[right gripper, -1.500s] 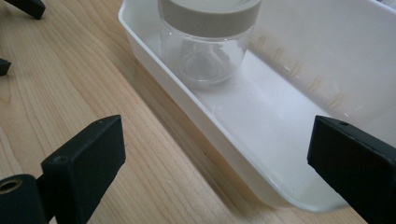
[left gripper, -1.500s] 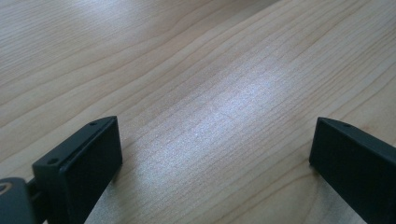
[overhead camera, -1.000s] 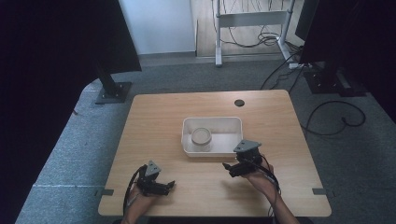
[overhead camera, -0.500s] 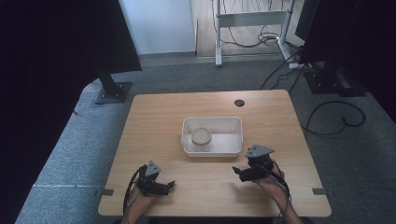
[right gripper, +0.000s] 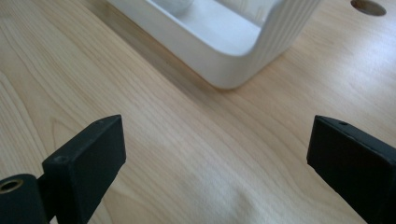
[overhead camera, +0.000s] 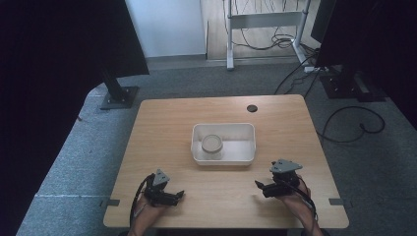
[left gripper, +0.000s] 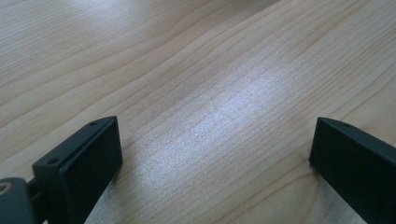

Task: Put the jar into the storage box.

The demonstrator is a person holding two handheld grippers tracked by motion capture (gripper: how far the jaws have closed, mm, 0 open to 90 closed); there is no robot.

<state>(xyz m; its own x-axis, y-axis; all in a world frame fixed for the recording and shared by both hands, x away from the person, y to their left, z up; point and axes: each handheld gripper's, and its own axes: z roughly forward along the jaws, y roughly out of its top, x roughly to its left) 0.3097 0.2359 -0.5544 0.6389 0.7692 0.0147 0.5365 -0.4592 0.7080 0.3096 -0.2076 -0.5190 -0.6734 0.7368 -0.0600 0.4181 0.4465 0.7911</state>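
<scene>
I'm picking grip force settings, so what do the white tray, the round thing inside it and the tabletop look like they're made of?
The white tray looks like matte plastic, with fine ribbing on its outer wall and rounded corners. The round container in its left part is too small to judge; its lid looks beige and dull. The tabletop shows light wood grain with a soft sheen, maybe laminate or veneer.

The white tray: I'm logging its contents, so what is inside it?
Inside the white tray, at its left end, sits one round lidded container. The rest of the tray floor is bare. The lid hides whatever the container holds.
</scene>
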